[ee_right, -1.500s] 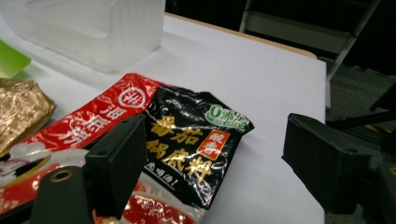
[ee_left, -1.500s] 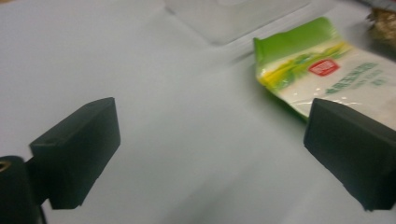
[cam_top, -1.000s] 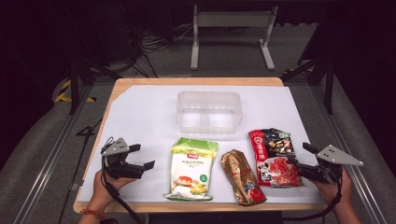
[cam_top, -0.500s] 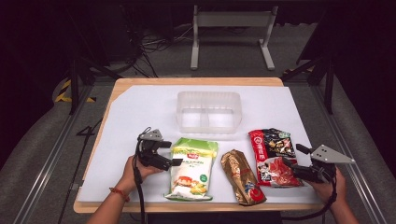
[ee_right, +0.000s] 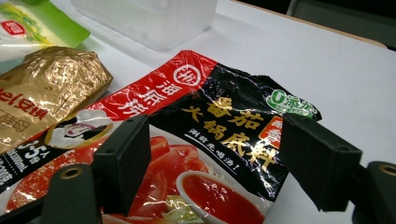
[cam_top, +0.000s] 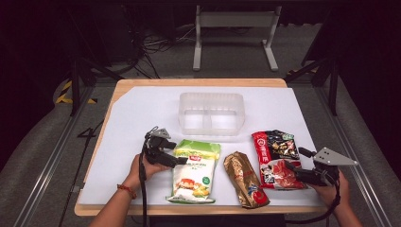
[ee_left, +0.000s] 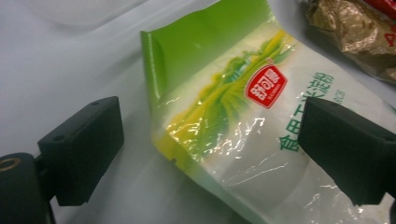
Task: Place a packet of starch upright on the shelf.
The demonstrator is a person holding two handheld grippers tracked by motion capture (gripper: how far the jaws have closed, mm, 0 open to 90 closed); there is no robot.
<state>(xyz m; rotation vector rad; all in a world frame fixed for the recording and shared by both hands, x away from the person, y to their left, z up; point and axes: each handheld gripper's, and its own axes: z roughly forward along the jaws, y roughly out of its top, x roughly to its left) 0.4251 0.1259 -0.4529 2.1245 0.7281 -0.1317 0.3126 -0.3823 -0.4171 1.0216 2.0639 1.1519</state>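
Left gripper (cam_top: pixel 182 161): a hand is holding it at about 7 o'clock on the table, its jaws standing wide apart and pressing on nothing; in the left gripper view the upper left corner of the green-and-white bag is lying between them, untouched.
Right gripper (cam_top: pixel 289 169): a hand is holding it at about 4 o'clock, jaws spread wide and clamping nothing; in the right gripper view the near edge of the red-and-black pouch is sitting between the two black pads, with no pad pressing on it.
Green-and-white bag (cam_top: pixel 193 171): lying flat at roughly 6 o'clock near the front edge, green top strip pointing toward 12 o'clock, just beside the left gripper.
Gold wrapped pack (cam_top: pixel 245 178): lying slanted between the two bags, close to the front edge, touching neither gripper.
Red-and-black pouch (cam_top: pixel 276 153): lying flat at about 4 o'clock, showing tomato soup art, its right edge meeting the right gripper's jaws.
Clear plastic container (cam_top: pixel 211 113): standing at 12 o'clock beyond the three packs, well apart from both grippers; a divider is splitting it into two compartments and both are looking empty.
White sheet (cam_top: pixel 132 123): covering the wooden table (cam_top: pixel 198 82) under everything.
In the way: nothing is lying between the packs and the container.
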